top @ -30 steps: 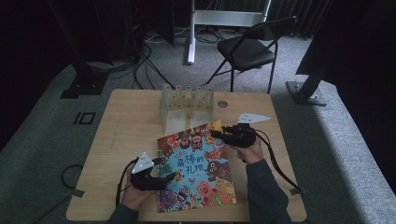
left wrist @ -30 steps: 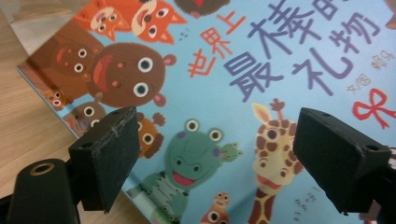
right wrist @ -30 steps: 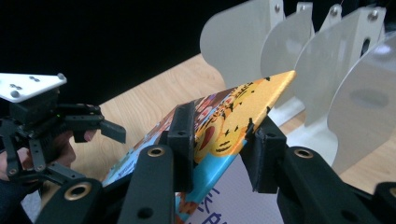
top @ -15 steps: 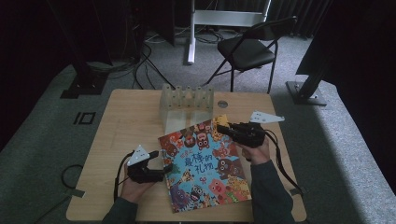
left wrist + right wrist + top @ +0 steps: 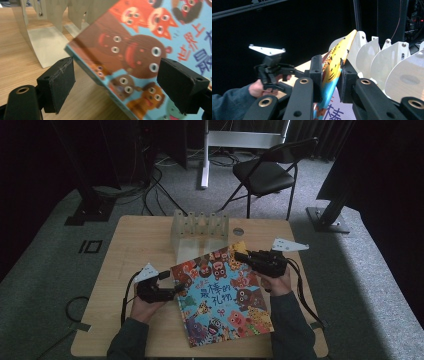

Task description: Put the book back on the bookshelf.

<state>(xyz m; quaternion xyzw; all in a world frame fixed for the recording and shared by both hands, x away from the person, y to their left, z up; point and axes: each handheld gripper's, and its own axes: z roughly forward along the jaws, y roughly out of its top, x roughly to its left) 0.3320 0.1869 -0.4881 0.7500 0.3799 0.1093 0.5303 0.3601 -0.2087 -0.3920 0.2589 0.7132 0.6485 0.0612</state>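
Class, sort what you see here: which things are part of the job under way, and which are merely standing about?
In the job:
- picture book
- right gripper, shut on the book's top edge
- left gripper, open around the book's corner
- slotted rack

Standing about:
- folding chair
- floor cables

- 1 picture book (image 5: 220, 295) with cartoon animals on the cover, on the table.
- 1 wooden table (image 5: 130, 250).
- 1 pale divider rack (image 5: 200, 227) standing at the table's far side; 5 upright fins counted in the right gripper view, more may be cut off at the frame edge.
- 2 handheld grippers: 1 left gripper (image 5: 172, 290) and 1 right gripper (image 5: 240, 255).
- 2 black jaws on each gripper, 4 in total.
- 2 grey three-cornered plates, 1 on top of each gripper.
- 2 hands with dark sleeves.
- 1 black folding chair (image 5: 265, 172) behind the table.
- 1 small round mark (image 5: 238, 231) on the tabletop beside the rack.
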